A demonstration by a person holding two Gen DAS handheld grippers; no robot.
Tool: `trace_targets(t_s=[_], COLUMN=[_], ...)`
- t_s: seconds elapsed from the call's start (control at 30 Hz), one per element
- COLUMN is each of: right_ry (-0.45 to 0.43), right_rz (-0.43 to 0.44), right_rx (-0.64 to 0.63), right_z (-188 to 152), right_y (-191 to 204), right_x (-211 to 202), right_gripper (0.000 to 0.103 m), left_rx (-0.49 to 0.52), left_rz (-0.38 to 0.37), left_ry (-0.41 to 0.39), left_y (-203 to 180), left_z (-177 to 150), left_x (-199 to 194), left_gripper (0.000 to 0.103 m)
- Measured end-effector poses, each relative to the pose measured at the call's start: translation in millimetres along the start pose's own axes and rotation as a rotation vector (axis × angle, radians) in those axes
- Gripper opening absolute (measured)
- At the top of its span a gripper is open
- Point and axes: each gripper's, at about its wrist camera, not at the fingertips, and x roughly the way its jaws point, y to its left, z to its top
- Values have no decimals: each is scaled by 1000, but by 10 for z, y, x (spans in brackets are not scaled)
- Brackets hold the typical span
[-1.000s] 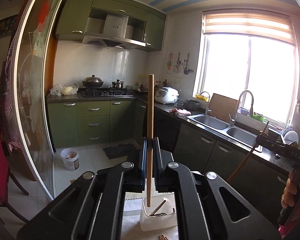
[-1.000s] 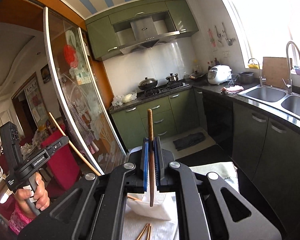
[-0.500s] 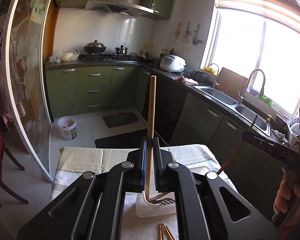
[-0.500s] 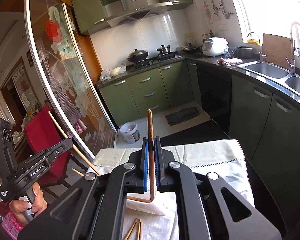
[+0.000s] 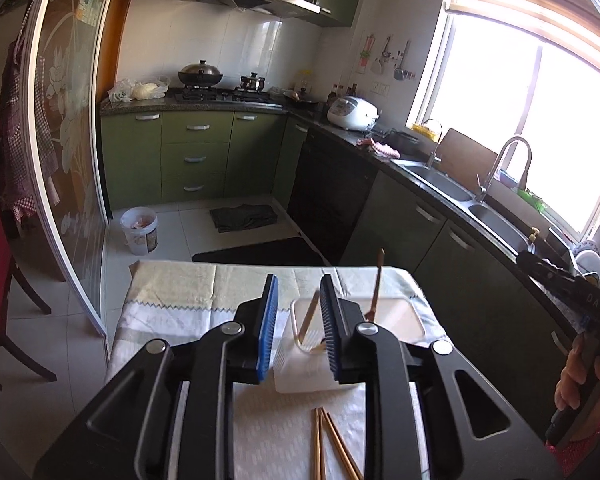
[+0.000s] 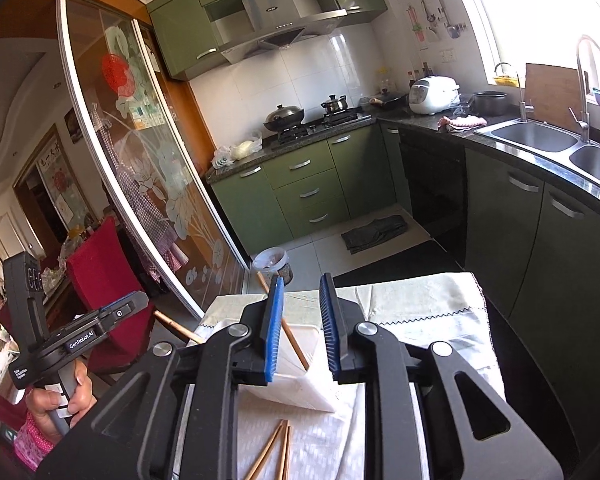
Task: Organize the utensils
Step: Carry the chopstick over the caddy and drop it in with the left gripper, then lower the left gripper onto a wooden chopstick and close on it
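Note:
A white plastic utensil holder [image 5: 296, 364] stands on the cloth-covered table [image 5: 188, 292]. Two wooden chopsticks lean inside it, one [image 5: 309, 314] between my left jaws and one [image 5: 377, 280] further right. My left gripper [image 5: 298, 320] is open and empty just above the holder. My right gripper [image 6: 300, 328] is open and empty above the same holder [image 6: 300, 392], where a chopstick [image 6: 288, 332] leans. Loose chopsticks [image 5: 332, 448] lie on the cloth in front of the holder, also in the right wrist view [image 6: 274, 452].
Green kitchen cabinets [image 5: 192, 156] and a counter with a double sink [image 5: 456, 196] run behind and to the right. A glass sliding door [image 5: 72, 152] and a red chair [image 6: 100, 276] stand left. A small bucket [image 5: 139, 230] sits on the floor.
Both grippers were shut on upright chopsticks; both have opened and the chopsticks now lean in the holder. Both views have tilted down toward the table.

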Motion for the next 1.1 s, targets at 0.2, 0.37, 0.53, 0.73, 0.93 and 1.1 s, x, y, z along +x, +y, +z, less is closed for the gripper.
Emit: trace_targets(t_s=[0.2, 0.37, 0.53, 0.73, 0.93, 1.1], right_ry=[59, 120, 172, 184, 195, 208], right_rz=[-50, -77, -66, -42, -20, -13], right_rx=[37, 131, 204, 243, 243, 240], right_z=[-691, -1271, -1662, -1813, -1789, -1765], right_y=[-373, -784, -1035, -1163, -1077, -1014], right_x=[-452, -646, -733, -756, -709, -660], right_gripper=[23, 23, 24, 34, 34, 34], left_rx=[36, 40, 99, 122, 157, 186], left_rz=[39, 9, 44, 77, 87, 104], left_ry=[354, 591, 653, 666, 676, 687], left_y=[-3, -56, -253, -313, -423, -570], left_z=[-890, -1498, -1698, -1753, -1713, -1684], left_x=[399, 865, 1087, 1133, 1214, 1372], left_gripper=[24, 24, 24, 24, 24, 24])
